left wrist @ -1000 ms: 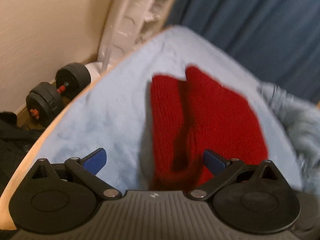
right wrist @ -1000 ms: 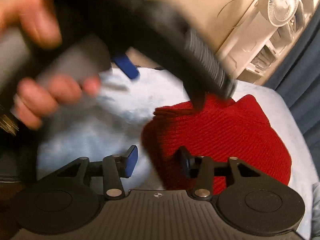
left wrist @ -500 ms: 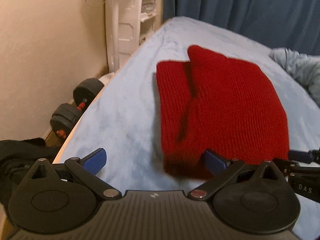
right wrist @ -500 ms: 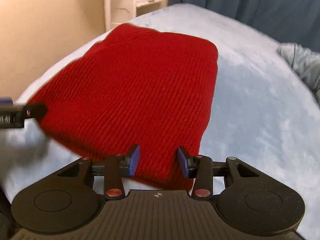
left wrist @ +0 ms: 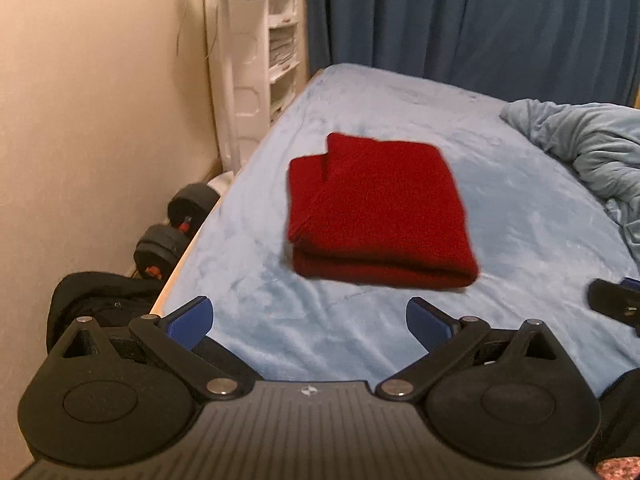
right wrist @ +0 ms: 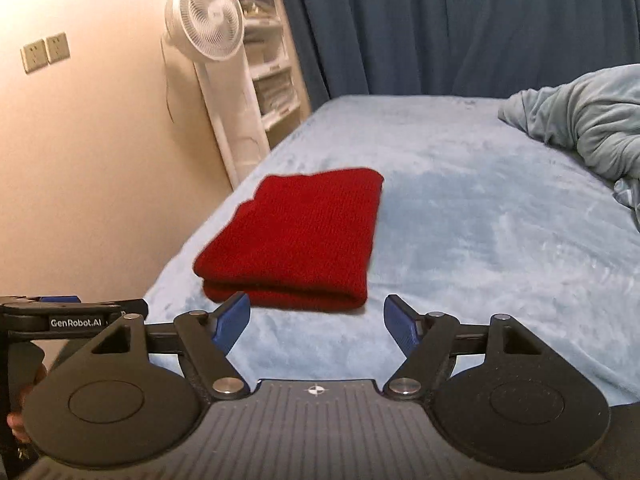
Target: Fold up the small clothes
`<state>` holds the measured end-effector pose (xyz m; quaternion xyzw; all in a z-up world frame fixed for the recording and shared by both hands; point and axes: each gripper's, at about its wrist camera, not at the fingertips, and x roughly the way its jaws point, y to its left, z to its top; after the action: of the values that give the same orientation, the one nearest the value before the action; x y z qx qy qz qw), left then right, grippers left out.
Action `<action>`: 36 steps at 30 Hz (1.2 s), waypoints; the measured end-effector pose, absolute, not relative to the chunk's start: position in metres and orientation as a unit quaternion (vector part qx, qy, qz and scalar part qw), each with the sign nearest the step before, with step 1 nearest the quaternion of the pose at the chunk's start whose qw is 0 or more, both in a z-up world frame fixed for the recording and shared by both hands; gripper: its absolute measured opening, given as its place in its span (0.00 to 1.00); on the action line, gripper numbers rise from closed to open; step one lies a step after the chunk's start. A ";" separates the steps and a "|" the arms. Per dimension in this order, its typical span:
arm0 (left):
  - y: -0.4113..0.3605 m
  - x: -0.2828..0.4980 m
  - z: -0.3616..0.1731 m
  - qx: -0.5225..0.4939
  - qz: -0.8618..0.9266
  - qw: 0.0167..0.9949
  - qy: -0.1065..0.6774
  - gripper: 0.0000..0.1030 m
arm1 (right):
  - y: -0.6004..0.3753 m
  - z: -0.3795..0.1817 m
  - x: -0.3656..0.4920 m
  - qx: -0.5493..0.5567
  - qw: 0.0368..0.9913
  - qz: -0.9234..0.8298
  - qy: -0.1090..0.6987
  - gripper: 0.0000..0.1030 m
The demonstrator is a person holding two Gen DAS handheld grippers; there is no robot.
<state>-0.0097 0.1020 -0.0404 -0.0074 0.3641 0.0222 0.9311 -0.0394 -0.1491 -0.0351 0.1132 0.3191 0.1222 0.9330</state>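
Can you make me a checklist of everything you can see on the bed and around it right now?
Surface: light blue bed cover, soft and a little wrinkled.
Job's things: red knit garment, folded into a neat rectangle, lying flat near the bed's left edge; nothing grips it.
Clutter: crumpled blue blanket at the far right of the bed; black bag on the floor.
Grippers: left hand-held gripper open, short of the garment; right hand-held gripper open, also short of it.
Cables: thin cord hanging down the wall beside the fan.
Surroundings: white fan, white shelves, dark blue curtain, dumbbells on the floor, wall sockets.
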 end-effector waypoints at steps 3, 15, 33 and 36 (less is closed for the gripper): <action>0.089 -0.025 -0.029 0.009 0.016 0.939 0.344 1.00 | -0.152 -0.035 -0.049 0.117 0.933 0.126 0.317 0.73; 0.089 -0.034 -0.025 0.016 0.029 0.938 0.344 1.00 | -0.154 -0.030 -0.069 0.118 0.931 0.148 0.312 0.74; 0.097 -0.011 -0.042 -0.008 0.030 0.926 0.377 1.00 | -0.149 -0.049 -0.053 0.125 0.915 0.149 0.353 0.75; 0.100 -0.003 -0.044 -0.018 0.030 0.924 0.382 1.00 | -0.150 -0.052 -0.049 0.128 0.913 0.147 0.359 0.75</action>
<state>-0.0034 0.0995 -0.0439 -0.0179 0.3818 0.0304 0.9236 -0.0493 -0.1500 -0.0523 0.1280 0.3589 0.1470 0.9128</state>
